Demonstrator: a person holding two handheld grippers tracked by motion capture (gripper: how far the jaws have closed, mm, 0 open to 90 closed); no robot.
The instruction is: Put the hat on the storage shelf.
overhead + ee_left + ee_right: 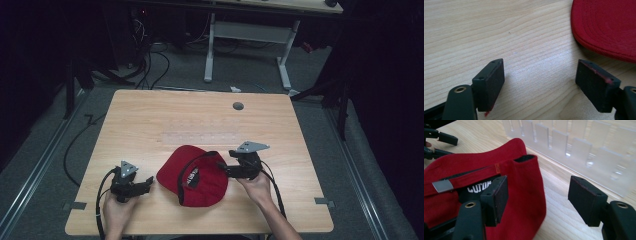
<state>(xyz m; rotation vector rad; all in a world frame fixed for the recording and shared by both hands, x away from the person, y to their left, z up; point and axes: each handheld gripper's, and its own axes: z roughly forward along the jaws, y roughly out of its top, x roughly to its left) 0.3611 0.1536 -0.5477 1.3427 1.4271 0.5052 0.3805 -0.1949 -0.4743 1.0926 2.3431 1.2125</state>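
Pale wooden counter [150, 125] carries a red cap [195, 175] lying upside down between both tools. Left tool [146, 182] waits beside the brim, jaws apart and empty; right tool [226, 169] gapes at the cap's rear edge, gripping nothing, probably lining up a grasp.

Dim room behind my table.
I see grey floor [250, 75], black cables [155, 60], 1 white-legged desk [250, 30] beyond.

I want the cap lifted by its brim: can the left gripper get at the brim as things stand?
Probably yes: the left gripper has open jaws, and bare table lies between it and the red cap's brim.
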